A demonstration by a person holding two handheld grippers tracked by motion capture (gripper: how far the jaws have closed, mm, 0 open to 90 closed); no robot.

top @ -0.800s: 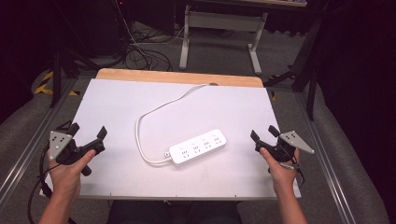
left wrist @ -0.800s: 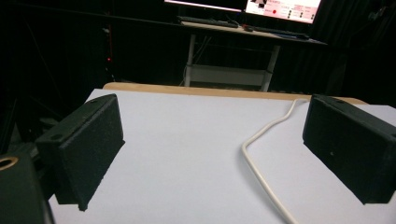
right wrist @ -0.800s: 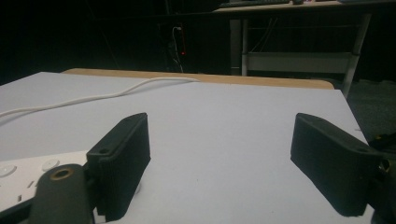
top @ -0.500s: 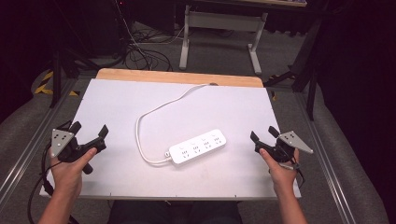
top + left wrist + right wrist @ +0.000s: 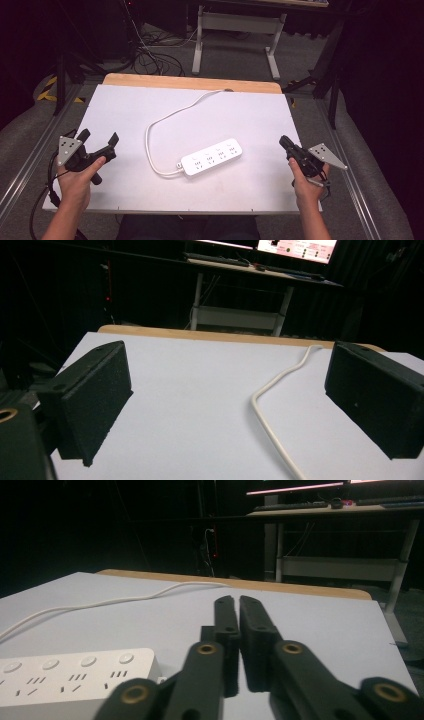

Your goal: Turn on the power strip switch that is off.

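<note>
White tabletop [image 5: 125, 107], wood far edge; power strip [image 5: 212, 157] centred; dark room.

No readable text from my station.
I can make out no lettering on the power strip [image 5: 212, 156]; the far monitor [image 5: 295, 247] is too blurred.

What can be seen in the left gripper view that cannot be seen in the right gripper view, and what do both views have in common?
Left gripper view: the left claw, its two black padded jaws spread wide apart with bare table between them, and a bright monitor at the top edge.

Right gripper view: the right claw, its jaws pressed together, and the white rectangular plastic power strip lying low at the left beside it.

Both: the flat white table top, its light wooden far edge, the thin white cable curving across it, and a dark room with a desk behind.
</note>
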